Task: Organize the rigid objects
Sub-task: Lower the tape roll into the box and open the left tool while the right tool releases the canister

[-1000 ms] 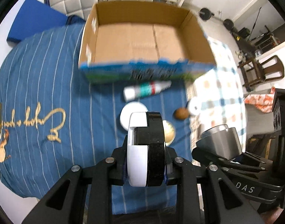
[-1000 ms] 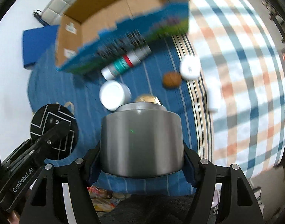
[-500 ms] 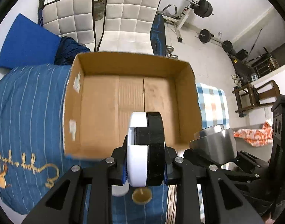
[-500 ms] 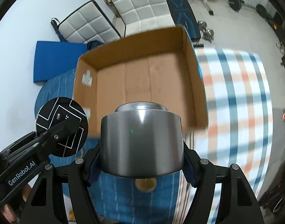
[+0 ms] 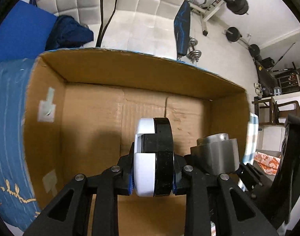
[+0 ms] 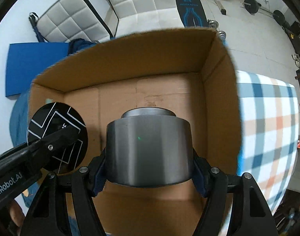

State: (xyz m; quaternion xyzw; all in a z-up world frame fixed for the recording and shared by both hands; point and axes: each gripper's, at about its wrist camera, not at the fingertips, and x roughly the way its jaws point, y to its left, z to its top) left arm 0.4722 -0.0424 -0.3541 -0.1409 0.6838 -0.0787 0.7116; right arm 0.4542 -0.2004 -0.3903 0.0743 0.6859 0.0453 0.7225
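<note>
Both my hands have moved from above the blue bedcover (image 5: 6,118) to over the cardboard box (image 5: 102,122). My left gripper (image 5: 153,174) clamps a stiff, light disc (image 5: 153,157) by its flat faces. My right gripper (image 6: 149,174) squeezes a smooth, probably slippery metal pot (image 6: 149,149) by its sides.

Both claws have travelled from above the loose items on the bed to over the open cardboard box (image 5: 94,122). Its floor now lies beneath the left claw (image 5: 153,174) and the right claw (image 6: 149,169) (the bottle and jars have dropped from view).
</note>
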